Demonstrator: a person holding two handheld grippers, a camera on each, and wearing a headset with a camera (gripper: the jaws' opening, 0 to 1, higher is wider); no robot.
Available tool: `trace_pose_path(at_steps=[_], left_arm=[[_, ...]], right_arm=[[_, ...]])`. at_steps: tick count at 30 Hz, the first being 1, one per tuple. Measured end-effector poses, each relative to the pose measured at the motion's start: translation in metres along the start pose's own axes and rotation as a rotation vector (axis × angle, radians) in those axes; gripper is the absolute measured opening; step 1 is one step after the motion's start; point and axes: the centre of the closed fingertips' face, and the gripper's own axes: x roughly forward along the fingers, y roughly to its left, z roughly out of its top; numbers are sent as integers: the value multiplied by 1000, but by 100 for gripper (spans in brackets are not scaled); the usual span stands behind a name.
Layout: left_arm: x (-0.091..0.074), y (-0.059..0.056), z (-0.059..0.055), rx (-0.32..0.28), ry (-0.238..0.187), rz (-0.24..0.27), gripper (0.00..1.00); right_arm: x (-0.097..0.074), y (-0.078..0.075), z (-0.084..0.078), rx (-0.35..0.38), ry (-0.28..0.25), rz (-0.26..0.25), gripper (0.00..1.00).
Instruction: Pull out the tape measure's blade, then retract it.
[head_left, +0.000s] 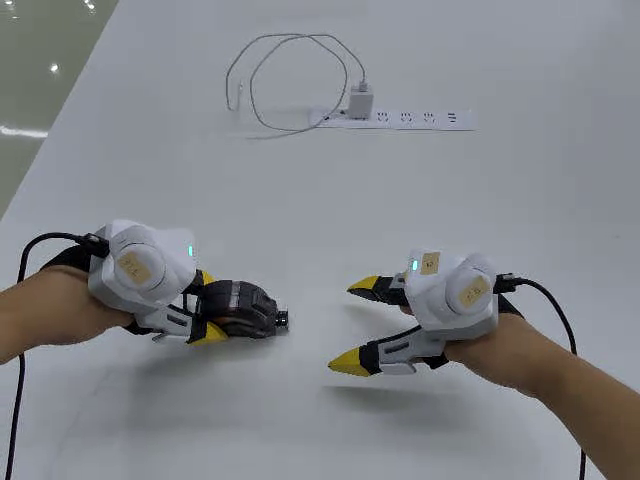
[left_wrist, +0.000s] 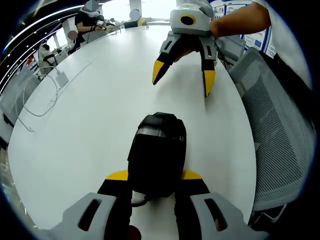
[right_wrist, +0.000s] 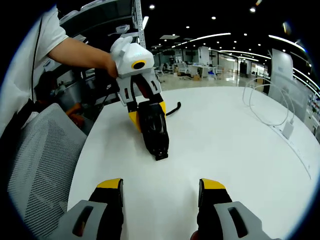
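**Case clamped, blade not yet drawn**

The left gripper (head_left: 208, 307) has its jaws closed on the black tape measure (head_left: 240, 310), pinning the case low against the white table (head_left: 320, 200). The case mouth and the blade's end hook (right_wrist: 160, 156) face the other hand, which probably suits a straight pull across the open surface. The right gripper (head_left: 356, 325) hovers near the hook but clear of it, its jaws spread wide and holding nothing, apparently lined up to close on the hook. No blade appears drawn out. A power strip (head_left: 400, 118) and its looped cable (head_left: 290, 80) lie well apart, at the far side.
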Motion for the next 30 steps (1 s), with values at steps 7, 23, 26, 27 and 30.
trace_pose_path(at_steps=[7, 23, 26, 27, 30], left_arm=[[0, 0, 0, -1, 2, 3, 27], [1, 0, 0, -6, 2, 4, 28], [1, 0, 0, -6, 4, 1, 28], [1, 0, -1, -6, 4, 2, 28], [1, 0, -1, -8, 3, 3, 28]], right_arm=[[14, 1, 2, -17, 2, 14, 54], [34, -5, 14, -62, -13, 18, 43], [37, -4, 15, -87, -12, 24, 41], [38, -4, 15, -85, -12, 25, 40], [40, -5, 15, -91, -14, 27, 38]])
